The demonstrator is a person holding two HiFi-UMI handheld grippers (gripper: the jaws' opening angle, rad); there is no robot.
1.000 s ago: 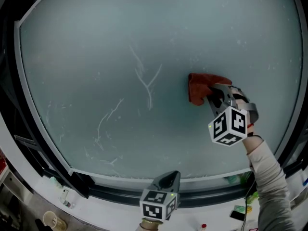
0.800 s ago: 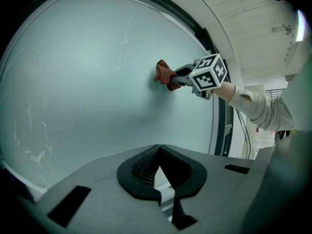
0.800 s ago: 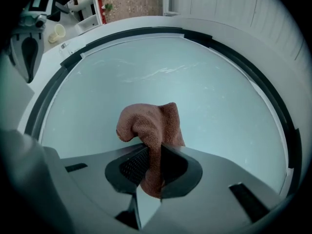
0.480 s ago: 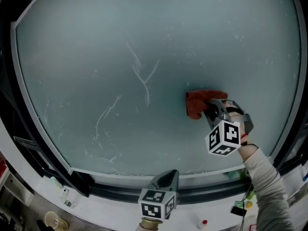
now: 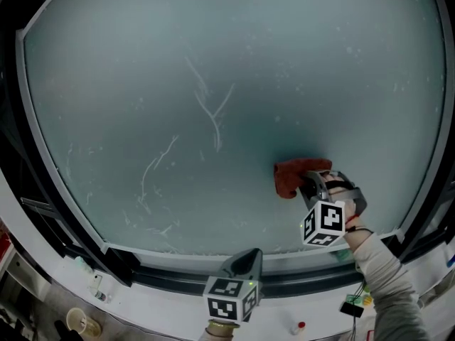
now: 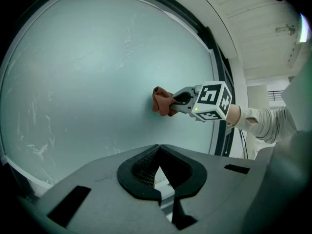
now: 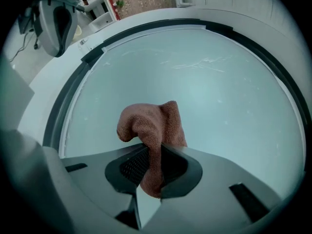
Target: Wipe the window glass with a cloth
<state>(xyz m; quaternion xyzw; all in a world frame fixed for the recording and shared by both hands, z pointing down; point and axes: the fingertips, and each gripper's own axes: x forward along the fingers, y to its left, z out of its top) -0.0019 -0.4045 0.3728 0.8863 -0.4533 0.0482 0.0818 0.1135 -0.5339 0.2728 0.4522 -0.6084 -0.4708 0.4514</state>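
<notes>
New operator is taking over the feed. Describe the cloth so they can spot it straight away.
Start from the big frosted window glass that fills the head view. Low on its right side, the right gripper holds a crumpled reddish-brown cloth against the pane. It is the only coloured, soft thing on the glass; everything else there is faint white streaks.

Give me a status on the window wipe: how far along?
Done: the glass around the red cloth looks streak-free, though I can't say wiping did it. In hand: the right gripper is shut on the cloth, holding it against the pane's lower right. Left: white streaks at centre and lower left. The left gripper sits shut and empty by the frame.
</notes>
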